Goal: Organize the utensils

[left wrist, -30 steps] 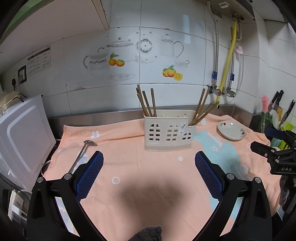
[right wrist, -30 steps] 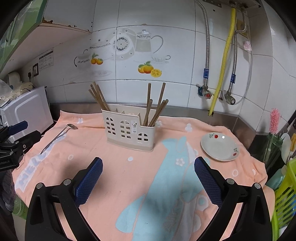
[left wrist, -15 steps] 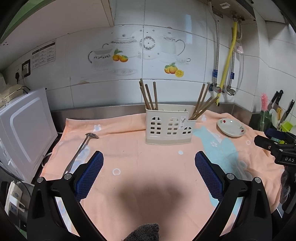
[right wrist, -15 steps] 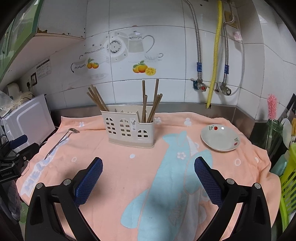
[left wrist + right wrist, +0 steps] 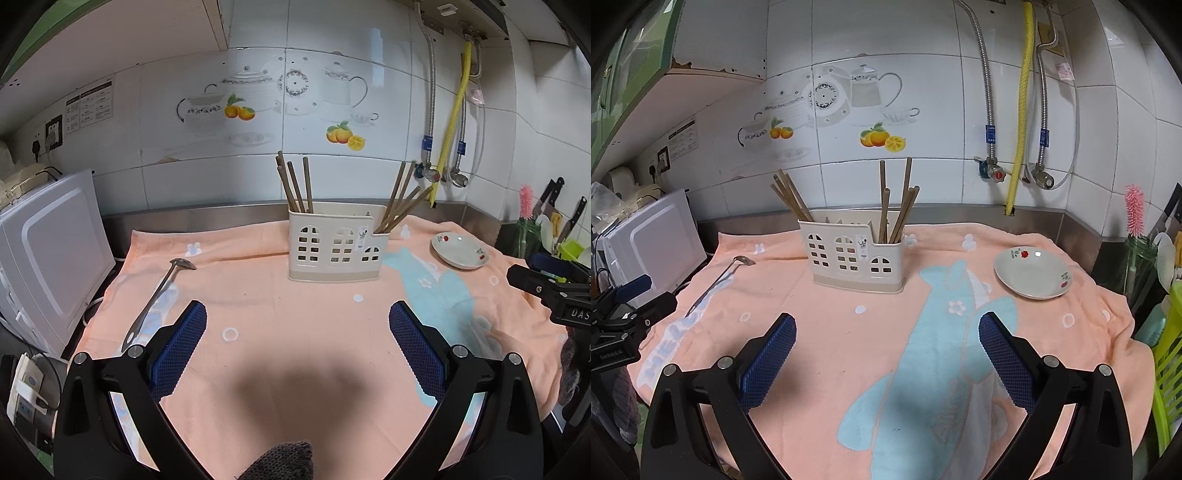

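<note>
**Clerk:** Item one, the grippers. Condition?

**Me:** My left gripper [image 5: 297, 325]: jaws spread wide, nothing between the blue pads [image 5: 181, 343], held over the front of the peach towel [image 5: 258, 295]. My right gripper [image 5: 886, 332]: likewise spread wide and carrying nothing, above the towel's blue fish print [image 5: 934, 354].

**Clerk:** Item two, the holder.

**Me:** One cream utensil caddy [image 5: 336, 247], window-shaped cut-outs, standing upright on the towel near the steel backsplash. Contents: brown chopsticks in two bunches, one in the left end compartment [image 5: 293, 184], one in the lower right end compartment [image 5: 400, 203], both leaning outward. Middle compartment: contents not visible to me.

**Clerk:** Item three, loose utensils.

**Me:** One metal spoon [image 5: 159, 295], lying flat on the towel's left side, bowl toward the wall, handle toward me. It sits well apart from the caddy, just left of my left gripper's left finger.

**Clerk:** Item four, crockery.

**Me:** One small white dish [image 5: 1032, 273], red flower marks on the rim, on the towel to the right of the caddy, apart from it.

**Clerk:** Surroundings?

**Me:** One white appliance [image 5: 48, 258] at the towel's left edge.
</note>
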### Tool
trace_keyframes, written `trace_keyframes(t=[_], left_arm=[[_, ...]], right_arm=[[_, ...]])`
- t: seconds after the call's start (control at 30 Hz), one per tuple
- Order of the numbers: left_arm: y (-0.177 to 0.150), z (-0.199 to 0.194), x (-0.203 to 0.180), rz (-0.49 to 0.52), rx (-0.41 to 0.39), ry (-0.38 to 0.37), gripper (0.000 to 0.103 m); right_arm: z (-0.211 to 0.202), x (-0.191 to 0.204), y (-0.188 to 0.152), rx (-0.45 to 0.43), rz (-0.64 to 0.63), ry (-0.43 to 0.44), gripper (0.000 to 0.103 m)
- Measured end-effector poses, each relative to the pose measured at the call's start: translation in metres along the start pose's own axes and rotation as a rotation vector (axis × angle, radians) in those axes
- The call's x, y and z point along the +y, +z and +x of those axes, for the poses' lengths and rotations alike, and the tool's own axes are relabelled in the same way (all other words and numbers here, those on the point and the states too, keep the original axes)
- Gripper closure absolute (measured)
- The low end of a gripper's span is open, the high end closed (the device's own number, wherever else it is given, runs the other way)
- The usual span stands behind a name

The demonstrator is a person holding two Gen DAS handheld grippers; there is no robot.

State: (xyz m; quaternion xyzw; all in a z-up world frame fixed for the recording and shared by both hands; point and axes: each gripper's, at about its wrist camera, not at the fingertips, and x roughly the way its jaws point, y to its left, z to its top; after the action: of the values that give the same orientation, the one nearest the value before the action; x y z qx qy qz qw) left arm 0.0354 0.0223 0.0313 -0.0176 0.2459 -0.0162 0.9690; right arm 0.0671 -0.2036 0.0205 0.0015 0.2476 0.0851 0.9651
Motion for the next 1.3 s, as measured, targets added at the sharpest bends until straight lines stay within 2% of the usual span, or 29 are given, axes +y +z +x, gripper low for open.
trace_keyframes(t=[1.3], left_arm=[[-0.0046, 0.0051, -0.0043, -0.007, 0.023, -0.013, 0.005]], right_arm=[[0.0030, 0.0033, -0.0028, 0.015, -0.001, 0.013, 0.007]])
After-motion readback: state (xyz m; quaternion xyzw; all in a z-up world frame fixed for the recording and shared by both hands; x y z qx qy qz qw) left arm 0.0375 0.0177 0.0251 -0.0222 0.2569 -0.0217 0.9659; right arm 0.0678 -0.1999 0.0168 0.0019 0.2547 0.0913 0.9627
